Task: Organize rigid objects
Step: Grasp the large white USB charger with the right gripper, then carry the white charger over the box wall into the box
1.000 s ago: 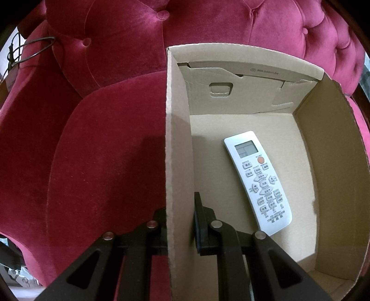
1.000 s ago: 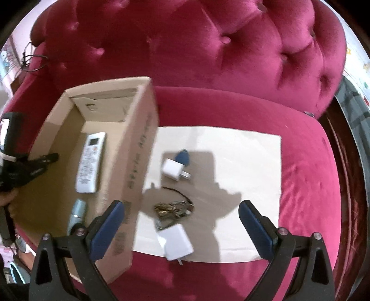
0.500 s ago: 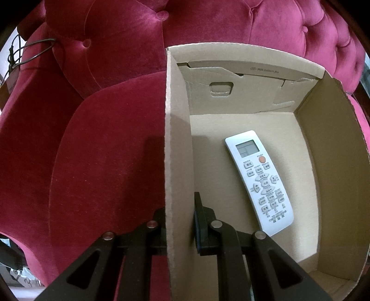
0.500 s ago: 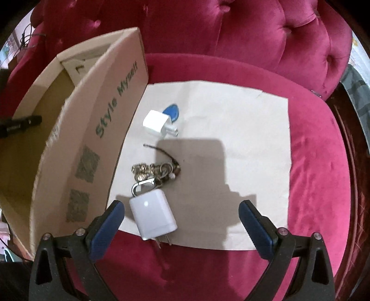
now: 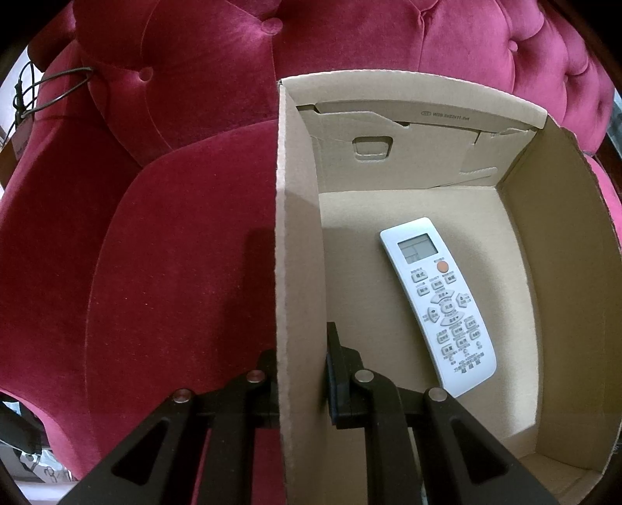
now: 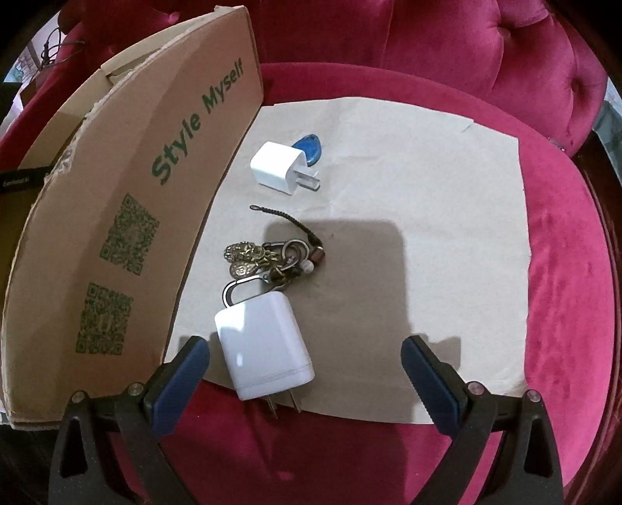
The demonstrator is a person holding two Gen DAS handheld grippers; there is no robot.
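Note:
My left gripper (image 5: 301, 373) is shut on the left wall of the cardboard box (image 5: 297, 272), one finger outside and one inside. A white remote control (image 5: 439, 303) lies flat on the box floor. In the right wrist view my right gripper (image 6: 305, 349) stands open just above the paper sheet (image 6: 427, 186). The large white charger (image 6: 264, 345) lies between its blue pads, nearer the left one, untouched. Beyond it lie a bunch of keys (image 6: 272, 260), a small white plug adapter (image 6: 278, 169) and a blue key fob (image 6: 309, 145).
The box (image 6: 128, 202), printed "Style Myself", stands just left of the paper sheet on the red velvet seat (image 6: 563, 272). The tufted sofa back (image 5: 388, 35) rises behind. A cable (image 5: 46, 89) hangs at the far left.
The right gripper came down and closer to the sheet, so the large charger now lies between its open fingers. The box interior has dropped out of its view. The left gripper kept still.

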